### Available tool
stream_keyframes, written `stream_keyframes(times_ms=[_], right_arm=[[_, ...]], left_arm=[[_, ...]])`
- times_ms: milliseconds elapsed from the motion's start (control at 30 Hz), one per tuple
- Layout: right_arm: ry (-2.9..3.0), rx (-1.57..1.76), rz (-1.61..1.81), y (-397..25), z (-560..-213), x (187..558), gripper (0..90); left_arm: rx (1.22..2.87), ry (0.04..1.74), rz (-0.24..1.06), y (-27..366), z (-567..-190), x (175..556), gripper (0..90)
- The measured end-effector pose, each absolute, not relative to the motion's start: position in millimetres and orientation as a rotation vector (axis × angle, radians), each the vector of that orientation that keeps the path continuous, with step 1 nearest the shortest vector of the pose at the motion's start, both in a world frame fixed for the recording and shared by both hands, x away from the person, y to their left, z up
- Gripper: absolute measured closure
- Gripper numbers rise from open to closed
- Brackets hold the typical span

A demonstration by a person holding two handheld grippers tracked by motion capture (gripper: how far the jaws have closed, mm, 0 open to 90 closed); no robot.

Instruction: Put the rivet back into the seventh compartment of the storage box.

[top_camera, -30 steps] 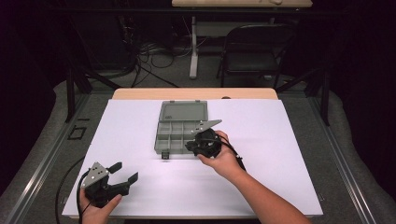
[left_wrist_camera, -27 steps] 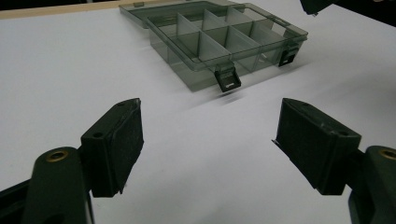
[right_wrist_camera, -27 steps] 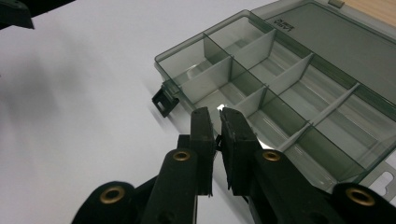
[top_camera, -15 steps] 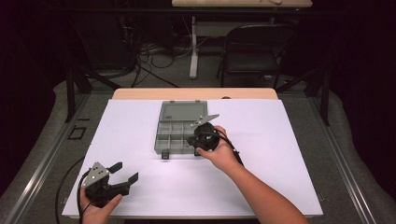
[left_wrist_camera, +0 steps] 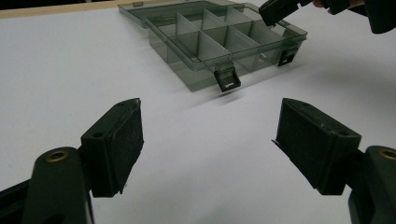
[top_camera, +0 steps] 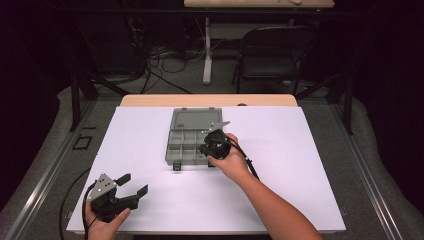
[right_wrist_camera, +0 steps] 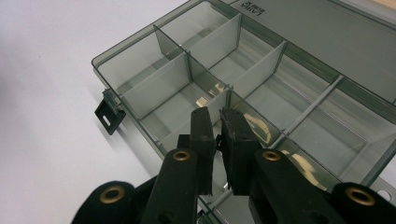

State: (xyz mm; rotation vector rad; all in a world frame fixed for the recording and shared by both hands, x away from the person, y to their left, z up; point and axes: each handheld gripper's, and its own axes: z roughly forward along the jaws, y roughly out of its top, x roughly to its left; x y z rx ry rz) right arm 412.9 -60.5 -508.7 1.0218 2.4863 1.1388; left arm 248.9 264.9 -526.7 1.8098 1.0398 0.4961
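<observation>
Smoky organizer box (top_camera: pixel 192 137) sits lid-open mid-worktop (top_camera: pixel 300 150). Right tool (right_wrist_camera: pixel 215 126) is over the box's front compartments, clenched nearly closed on nothing. Left tool (top_camera: pixel 134 184) rests well short of the box, released wide.

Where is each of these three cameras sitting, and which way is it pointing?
High view: above the person's side, facing forward and down on the white table; both forearms, left gripper, right gripper.
Left gripper view: rides the left gripper, low over the table, facing the organizer box; its spread fingers show.
Right gripper view: rides the right gripper, looking down into the box's compartments; nearly closed fingers.
All three share the box.
</observation>
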Motion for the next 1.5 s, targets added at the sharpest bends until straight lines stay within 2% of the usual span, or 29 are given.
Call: stream_keyframes(times_ms=[733,867,967,1033,1067,1500], right_arm=[[2.492,1.020,1.109,-57,-516,415,82.5],[2.484,1.025,1.110,-59,-514,415,77.3],[2.467,1.032,1.113,-62,-513,416,67.5],[2.467,1.047,1.121,-62,-511,415,65.6],[2.450,1.027,1.140,-64,-508,414,59.8],[2.390,0.985,1.267,-85,-489,393,40.8]], left_arm=[[1.812,1.035,0.500,266,-527,249,23.0],[1.810,1.037,0.500,266,-527,249,23.0],[1.813,1.035,0.501,266,-527,249,23.0],[1.810,1.037,0.501,266,-527,249,23.0],[1.809,1.039,0.500,266,-527,249,23.0],[1.809,1.041,0.502,266,-526,248,23.0]])
